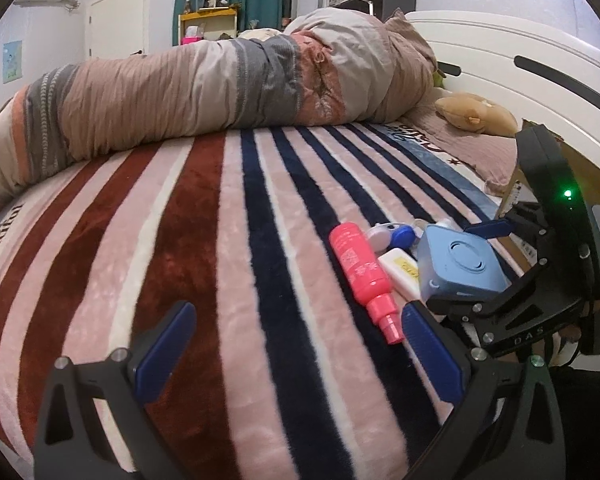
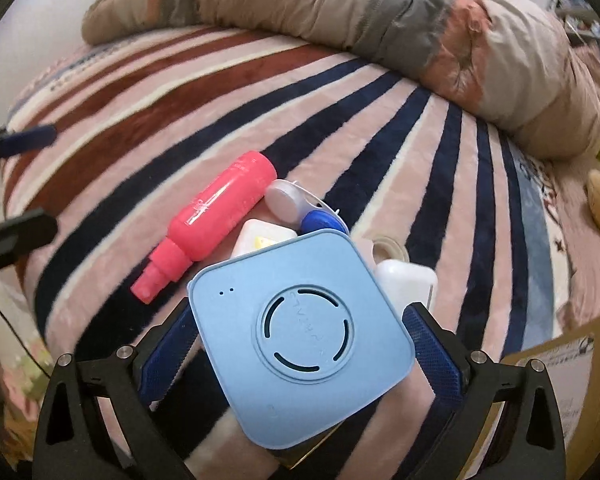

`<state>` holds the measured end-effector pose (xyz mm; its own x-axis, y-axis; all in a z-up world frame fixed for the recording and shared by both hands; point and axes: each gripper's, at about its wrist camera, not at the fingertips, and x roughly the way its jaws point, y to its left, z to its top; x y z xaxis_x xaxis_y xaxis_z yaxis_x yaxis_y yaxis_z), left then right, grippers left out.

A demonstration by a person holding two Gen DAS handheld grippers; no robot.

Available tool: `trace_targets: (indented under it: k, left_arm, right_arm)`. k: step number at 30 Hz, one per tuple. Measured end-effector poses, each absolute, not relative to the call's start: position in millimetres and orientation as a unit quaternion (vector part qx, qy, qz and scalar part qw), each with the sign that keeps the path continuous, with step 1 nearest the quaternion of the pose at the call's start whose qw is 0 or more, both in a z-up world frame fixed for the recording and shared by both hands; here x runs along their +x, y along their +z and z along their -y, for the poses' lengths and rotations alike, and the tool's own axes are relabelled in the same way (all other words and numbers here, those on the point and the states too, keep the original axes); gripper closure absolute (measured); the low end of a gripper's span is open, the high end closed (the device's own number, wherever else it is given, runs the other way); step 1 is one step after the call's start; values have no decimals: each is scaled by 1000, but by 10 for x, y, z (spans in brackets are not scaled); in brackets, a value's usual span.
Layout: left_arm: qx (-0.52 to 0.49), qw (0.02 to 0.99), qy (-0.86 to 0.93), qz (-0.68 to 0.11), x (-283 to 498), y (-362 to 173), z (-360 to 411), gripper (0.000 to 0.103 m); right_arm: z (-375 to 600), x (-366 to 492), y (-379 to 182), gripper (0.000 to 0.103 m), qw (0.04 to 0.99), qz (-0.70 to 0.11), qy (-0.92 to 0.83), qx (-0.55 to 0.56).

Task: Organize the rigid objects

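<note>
A light blue square device (image 2: pixel 300 332) sits between my right gripper's (image 2: pixel 300 344) blue fingers (image 2: pixel 434 354), which are closed against its sides; it also shows in the left wrist view (image 1: pixel 458 264). Beside it on the striped blanket lie a pink spray bottle (image 2: pixel 216 216) (image 1: pixel 360 268), a white-and-blue contact lens case (image 2: pixel 304 208) (image 1: pixel 392 236), a small white bottle with a yellow label (image 2: pixel 260 238) (image 1: pixel 400 272) and a white container (image 2: pixel 406 280). My left gripper (image 1: pixel 296 356) is open and empty over the blanket, left of the pile.
A rolled striped duvet (image 1: pixel 204 84) lies across the bed's far side. A tan plush toy (image 1: pixel 474 114) rests by the white headboard (image 1: pixel 500 48). A cardboard box (image 2: pixel 568 380) stands at the bed's right edge.
</note>
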<state>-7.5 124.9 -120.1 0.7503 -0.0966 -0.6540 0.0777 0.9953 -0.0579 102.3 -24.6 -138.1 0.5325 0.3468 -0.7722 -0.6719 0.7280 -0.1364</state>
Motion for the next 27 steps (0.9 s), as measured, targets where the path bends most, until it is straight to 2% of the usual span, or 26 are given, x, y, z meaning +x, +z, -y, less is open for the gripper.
trace_targets:
  k: [8, 13, 15, 19, 21, 22, 27]
  left_arm:
    - [-51, 927, -135, -346, 62, -1085, -1171, 1]
    - [-164, 880, -251, -369, 220, -851, -1197, 4]
    - [-193, 859, -284, -381, 319, -765, -1176, 22]
    - [-186, 847, -317, -385, 369, -529, -998, 46]
    - [-175, 845, -336, -377, 335, -340, -875, 67]
    - [-165, 851, -332, -373, 319, -249, -828, 70]
    - [-114, 865, -343, -348, 212, 262, -413, 71]
  right_arm:
    - [206, 705, -1153, 2, 864, -303, 332, -225]
    - [106, 438, -887, 3, 865, -252, 372, -223]
    - [108, 347, -767, 3, 867, -225, 387, -220]
    - [160, 173, -514, 3, 877, -178, 396, -206]
    - [239, 124, -391, 3, 883, -163, 396, -195]
    - [298, 100, -329, 3, 887, -153, 391, -191]
    - [713, -13, -19, 3, 902, -121, 381, -163]
